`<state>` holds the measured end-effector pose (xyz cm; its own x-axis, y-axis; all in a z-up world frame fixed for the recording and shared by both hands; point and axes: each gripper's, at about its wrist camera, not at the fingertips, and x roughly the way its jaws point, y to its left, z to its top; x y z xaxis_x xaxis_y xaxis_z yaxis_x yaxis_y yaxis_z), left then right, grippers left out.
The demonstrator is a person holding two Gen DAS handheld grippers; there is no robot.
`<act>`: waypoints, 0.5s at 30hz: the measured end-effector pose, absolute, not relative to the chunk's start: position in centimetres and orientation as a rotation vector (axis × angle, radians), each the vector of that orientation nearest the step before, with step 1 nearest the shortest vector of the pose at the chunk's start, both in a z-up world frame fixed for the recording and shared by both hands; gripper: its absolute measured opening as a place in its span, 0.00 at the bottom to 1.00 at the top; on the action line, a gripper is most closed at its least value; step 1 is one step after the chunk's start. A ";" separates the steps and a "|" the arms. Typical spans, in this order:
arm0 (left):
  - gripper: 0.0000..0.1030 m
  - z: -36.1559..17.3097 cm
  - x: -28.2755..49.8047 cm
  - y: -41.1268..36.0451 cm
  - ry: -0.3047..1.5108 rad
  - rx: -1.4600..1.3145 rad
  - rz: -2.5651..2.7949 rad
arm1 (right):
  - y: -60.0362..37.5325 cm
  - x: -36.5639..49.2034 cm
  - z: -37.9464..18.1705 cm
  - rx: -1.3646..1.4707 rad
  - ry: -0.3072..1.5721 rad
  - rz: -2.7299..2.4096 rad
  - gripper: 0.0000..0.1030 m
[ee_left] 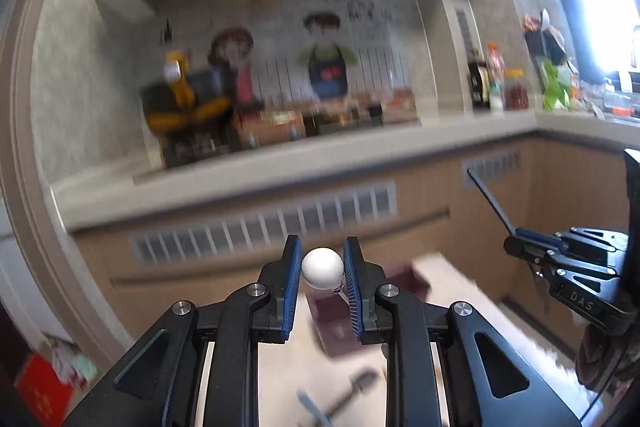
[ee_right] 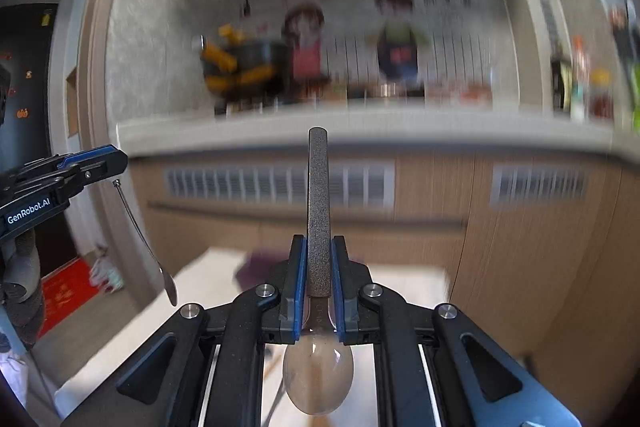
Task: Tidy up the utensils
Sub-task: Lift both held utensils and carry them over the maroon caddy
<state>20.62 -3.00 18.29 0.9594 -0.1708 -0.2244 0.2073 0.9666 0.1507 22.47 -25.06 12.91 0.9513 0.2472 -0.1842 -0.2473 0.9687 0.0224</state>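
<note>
Kitchen counter behind; left gripper jaws grip white-knobbed utensil; right gripper jaws clamp spoon.

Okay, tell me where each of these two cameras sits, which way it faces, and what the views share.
Left wrist: on the left claw, facing the kitchen counter; its fingers grip a white-tipped utensil; right claw at right.
Right wrist: on the right claw, facing the same counter; it grips a spoon; left claw at left.
Shared: counter, cartoon wall picture.

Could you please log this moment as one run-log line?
left gripper: shut on white-knobbed utensil | right gripper: shut on spoon | both above table
</note>
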 end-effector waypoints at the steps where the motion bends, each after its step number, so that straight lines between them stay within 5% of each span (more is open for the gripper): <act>1: 0.22 19.1 21.1 -3.0 0.194 0.172 -0.193 | -24.9 23.0 13.9 -0.008 0.159 0.237 0.10; 7: 0.22 21.9 25.7 -2.4 0.135 0.128 -0.187 | -23.8 28.0 16.0 -0.019 0.108 0.193 0.10; 15: 0.22 18.6 33.5 -1.8 0.228 0.111 -0.198 | -22.7 36.2 11.3 0.013 0.221 0.212 0.10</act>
